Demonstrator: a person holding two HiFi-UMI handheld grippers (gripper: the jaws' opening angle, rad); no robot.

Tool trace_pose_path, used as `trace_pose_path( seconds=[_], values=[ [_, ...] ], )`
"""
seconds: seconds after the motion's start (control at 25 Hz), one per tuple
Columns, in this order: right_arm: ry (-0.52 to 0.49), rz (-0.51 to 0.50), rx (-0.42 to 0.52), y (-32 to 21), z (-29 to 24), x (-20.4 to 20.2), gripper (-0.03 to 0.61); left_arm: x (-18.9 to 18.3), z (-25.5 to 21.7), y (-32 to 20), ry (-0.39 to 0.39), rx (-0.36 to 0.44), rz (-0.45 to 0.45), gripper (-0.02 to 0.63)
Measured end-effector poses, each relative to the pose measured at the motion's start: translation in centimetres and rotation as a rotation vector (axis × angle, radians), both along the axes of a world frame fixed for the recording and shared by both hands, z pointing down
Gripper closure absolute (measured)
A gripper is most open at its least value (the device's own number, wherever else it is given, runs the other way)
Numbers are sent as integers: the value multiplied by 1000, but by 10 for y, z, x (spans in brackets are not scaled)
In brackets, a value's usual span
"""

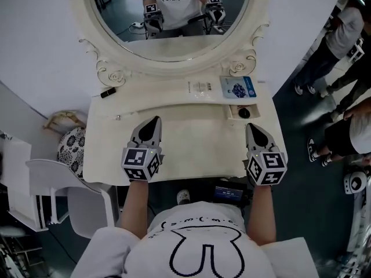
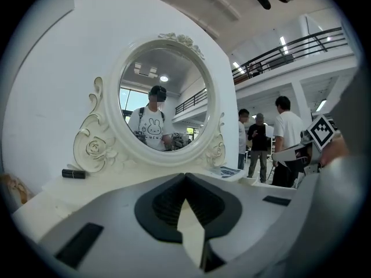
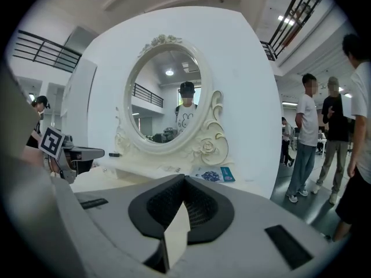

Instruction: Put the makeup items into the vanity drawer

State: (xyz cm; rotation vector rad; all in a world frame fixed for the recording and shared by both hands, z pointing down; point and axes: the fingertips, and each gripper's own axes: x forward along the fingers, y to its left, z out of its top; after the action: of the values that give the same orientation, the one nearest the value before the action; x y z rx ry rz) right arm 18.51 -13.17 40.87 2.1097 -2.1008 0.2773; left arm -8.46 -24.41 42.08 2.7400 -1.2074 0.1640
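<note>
A cream vanity table (image 1: 191, 149) stands under an oval mirror (image 1: 174, 33). On its raised back ledge lie a black lipstick tube (image 1: 108, 92), a small white packet (image 1: 200, 86) and a blue-and-white card (image 1: 238, 88). A small open drawer (image 1: 233, 112) at the right of the ledge holds a round black item (image 1: 244, 113). My left gripper (image 1: 155, 119) hovers over the left of the tabletop, shut and empty (image 2: 185, 175). My right gripper (image 1: 250, 126) hovers over the right side just in front of the drawer, shut and empty (image 3: 184, 177).
A white chair (image 1: 52, 184) and a patterned cushion (image 1: 72, 146) stand left of the vanity. Several people stand on the dark floor at the right (image 1: 342, 39). A white wall backs the mirror.
</note>
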Motion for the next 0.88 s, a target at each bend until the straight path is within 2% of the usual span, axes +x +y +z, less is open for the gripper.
trace_pose_path(
  seconds=[0.36, 0.88],
  values=[
    [20, 55, 22, 28, -10, -2, 586, 8, -6, 12, 20, 13, 59, 600],
    [22, 41, 35, 39, -19, -2, 588, 25, -30, 29, 21, 64, 77, 600]
  ],
)
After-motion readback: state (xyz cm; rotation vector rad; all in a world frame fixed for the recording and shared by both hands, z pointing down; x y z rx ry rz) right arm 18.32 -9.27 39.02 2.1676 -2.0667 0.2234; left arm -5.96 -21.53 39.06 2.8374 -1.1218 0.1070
